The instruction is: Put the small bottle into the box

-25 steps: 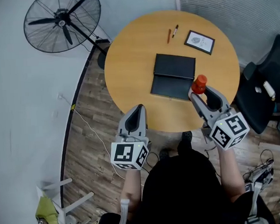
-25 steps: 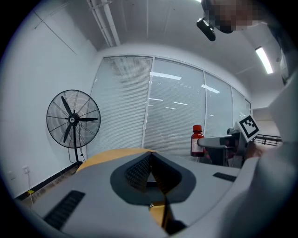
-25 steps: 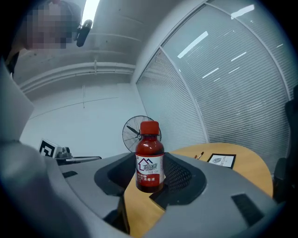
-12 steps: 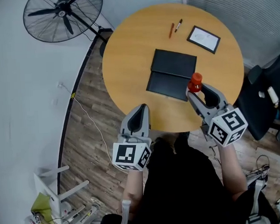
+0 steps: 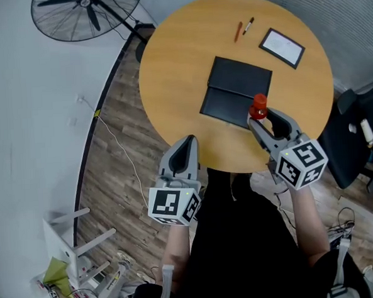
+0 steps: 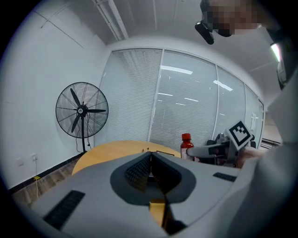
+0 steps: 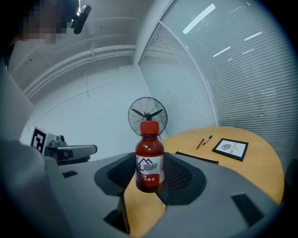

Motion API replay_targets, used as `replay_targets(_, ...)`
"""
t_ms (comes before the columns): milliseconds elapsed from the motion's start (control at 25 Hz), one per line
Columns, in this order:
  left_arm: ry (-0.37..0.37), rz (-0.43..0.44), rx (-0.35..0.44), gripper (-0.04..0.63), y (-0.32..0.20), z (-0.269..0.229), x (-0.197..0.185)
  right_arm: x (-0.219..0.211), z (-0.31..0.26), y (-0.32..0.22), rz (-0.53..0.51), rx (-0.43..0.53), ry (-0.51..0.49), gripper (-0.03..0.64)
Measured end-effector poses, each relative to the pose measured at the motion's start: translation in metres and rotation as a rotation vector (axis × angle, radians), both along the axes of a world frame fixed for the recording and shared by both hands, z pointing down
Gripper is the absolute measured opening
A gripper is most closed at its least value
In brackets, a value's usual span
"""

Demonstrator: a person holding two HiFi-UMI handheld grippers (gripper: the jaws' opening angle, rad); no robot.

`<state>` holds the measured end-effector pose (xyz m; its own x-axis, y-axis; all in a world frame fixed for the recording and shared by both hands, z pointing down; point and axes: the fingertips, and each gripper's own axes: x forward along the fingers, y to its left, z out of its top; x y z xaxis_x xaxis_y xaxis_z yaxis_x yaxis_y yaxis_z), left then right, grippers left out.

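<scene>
Right gripper (image 5: 260, 117) is clamping the small bottle (image 7: 149, 160) between its jaws, gripping the labelled body just below the shoulder. The bottle is standing upright in the grasp, red cap on top, its base hanging clear of the wood below. Left gripper (image 5: 185, 143) is idling at the near edge of the table with its jaws pressed together on nothing.

Round wooden table (image 5: 175, 70) is taking up most of the head view, with a pedestal fan (image 5: 87, 13) standing on the floor beyond its far left edge. Near the table's middle the black box (image 5: 236, 90) is lying flat, showing as two dark panels joined along a crease; which panel is the tray and which the lid I cannot tell. A framed card (image 5: 282, 47) is lying past it towards the far right, and two pens (image 5: 244, 28) are lying side by side just left of the card.

In the head view the bottle is hovering at the near right corner of the box, so the box is lying just ahead of the gripper and to its left. With the bottle's long axis vertical, the placing looks to be a short carry forward and left, then a lowering. The right gripper is much the nearer of the two to the box.
</scene>
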<state>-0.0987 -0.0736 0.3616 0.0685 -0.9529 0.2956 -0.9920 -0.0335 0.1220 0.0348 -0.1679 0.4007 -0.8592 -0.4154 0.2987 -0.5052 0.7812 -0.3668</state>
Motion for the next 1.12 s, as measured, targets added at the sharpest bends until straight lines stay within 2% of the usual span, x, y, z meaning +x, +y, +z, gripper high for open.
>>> replay_targets(560,0.046,0.106,0.013,-0.002,-0.06,0.002,-0.047,-0.063,0.054,-0.027,0.009,-0.047,0.155,0.202)
replay_targets(1120,0.091,0.27,-0.065,-0.002,-0.107,0.05,-0.09,-0.122,0.148,-0.038,-0.002,-0.097,0.371,0.202)
